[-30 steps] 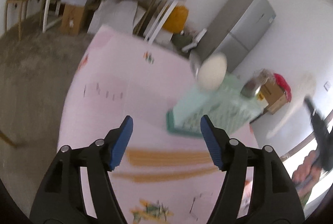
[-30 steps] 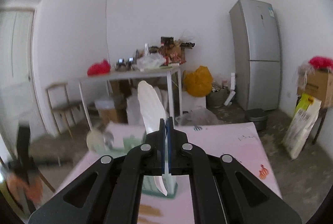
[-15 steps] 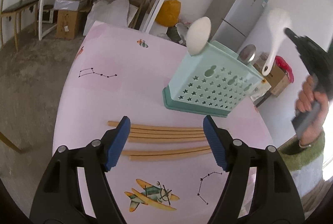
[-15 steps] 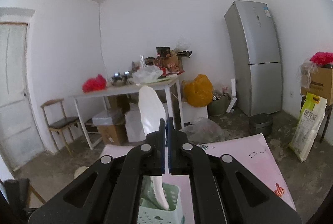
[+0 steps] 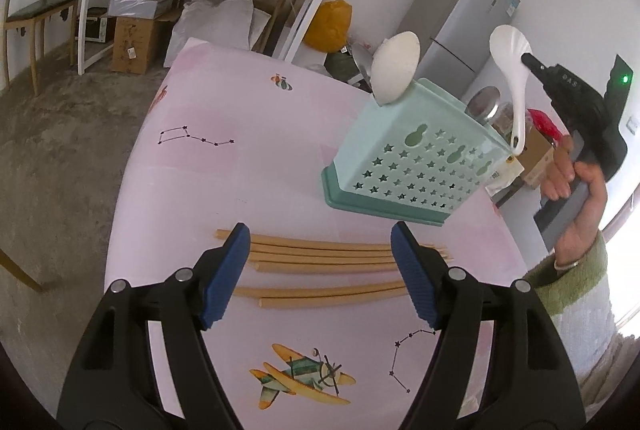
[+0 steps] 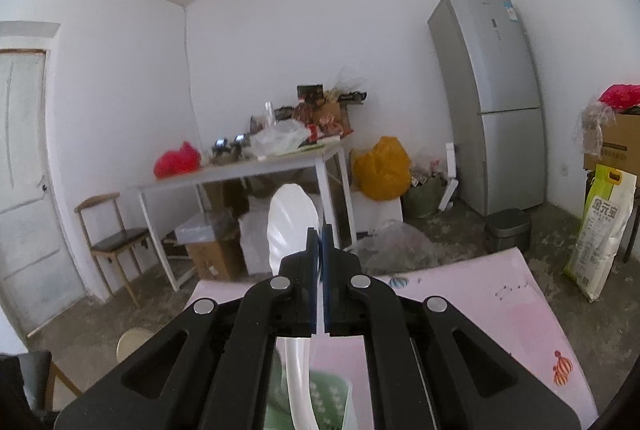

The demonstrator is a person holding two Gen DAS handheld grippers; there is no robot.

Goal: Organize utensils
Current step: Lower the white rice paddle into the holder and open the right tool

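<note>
We log the white spoon point(image 5: 507, 70): over the last second it has come across to hang handle-down over the caddy point(image 5: 416, 158), tip at the rim's 2 o'clock corner, not yet inside. The right gripper point(image 6: 319, 250) has its fingers clamped together on the handle. We judge insertion is next.

The left gripper point(image 5: 320, 270) has just widened; its fingers stand apart, empty, above the chopsticks point(image 5: 320, 262) at the caddy's 6 o'clock.

Spoon: glossy plastic, fluted bowl. Caddy: mint plastic, star-punched wall, darker base. Chopsticks: pale, matte rods. Surface point(image 5: 224, 182): pink printed cloth.
</note>
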